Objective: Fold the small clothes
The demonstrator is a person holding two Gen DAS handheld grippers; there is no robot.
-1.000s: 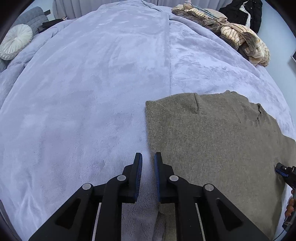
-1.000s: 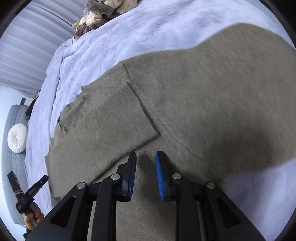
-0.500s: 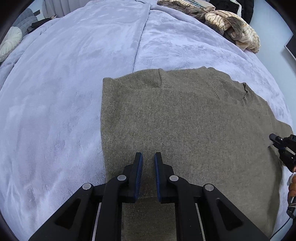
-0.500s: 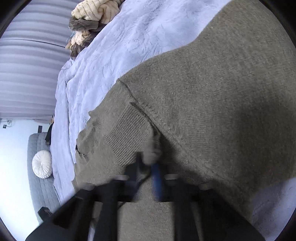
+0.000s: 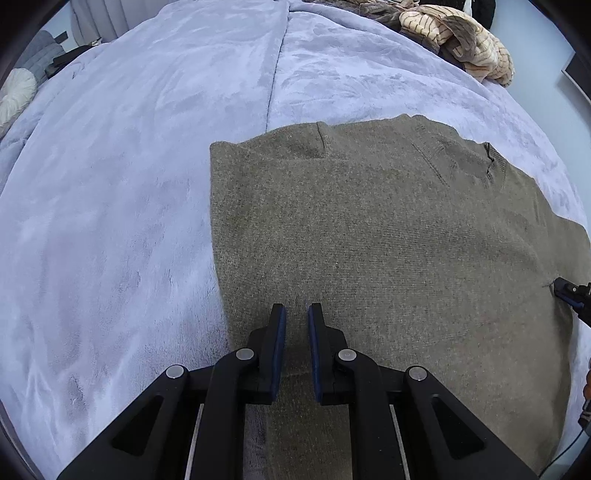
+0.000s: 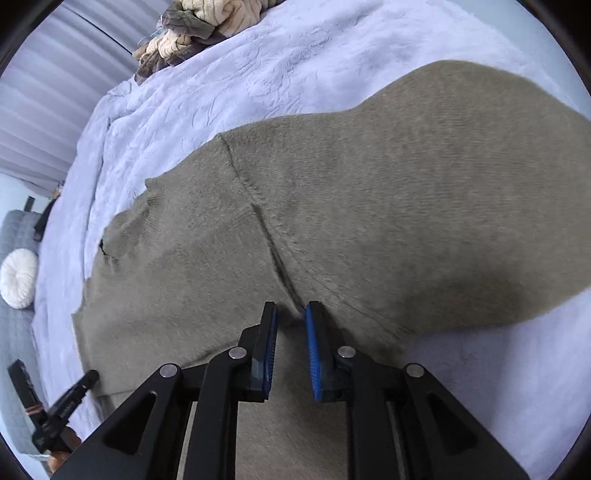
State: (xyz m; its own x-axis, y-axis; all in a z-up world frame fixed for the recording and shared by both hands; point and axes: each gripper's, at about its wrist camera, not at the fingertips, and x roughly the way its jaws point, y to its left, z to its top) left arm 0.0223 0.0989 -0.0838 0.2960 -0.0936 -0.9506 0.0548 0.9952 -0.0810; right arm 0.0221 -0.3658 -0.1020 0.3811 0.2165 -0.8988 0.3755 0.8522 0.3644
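Note:
An olive-grey knitted sweater (image 5: 388, 229) lies flat on a lavender blanket (image 5: 129, 184); it also shows in the right wrist view (image 6: 369, 206). My left gripper (image 5: 294, 314) hovers over the sweater's near left part, jaws slightly apart, holding nothing. My right gripper (image 6: 290, 312) sits low over a fold line in the sweater (image 6: 273, 254), jaws slightly apart, with a small ridge of fabric rising between the tips. The right gripper's tip shows at the right edge of the left wrist view (image 5: 570, 291).
A heap of striped beige and brown clothes (image 5: 461, 48) lies at the bed's far right corner, also in the right wrist view (image 6: 192, 29). A round white cushion (image 6: 18, 277) rests on a grey seat beside the bed.
My left gripper shifted over the sweater from its left edge. My right gripper dropped toward the folded sleeve edge in a blurred motion and now sits at the fold line.

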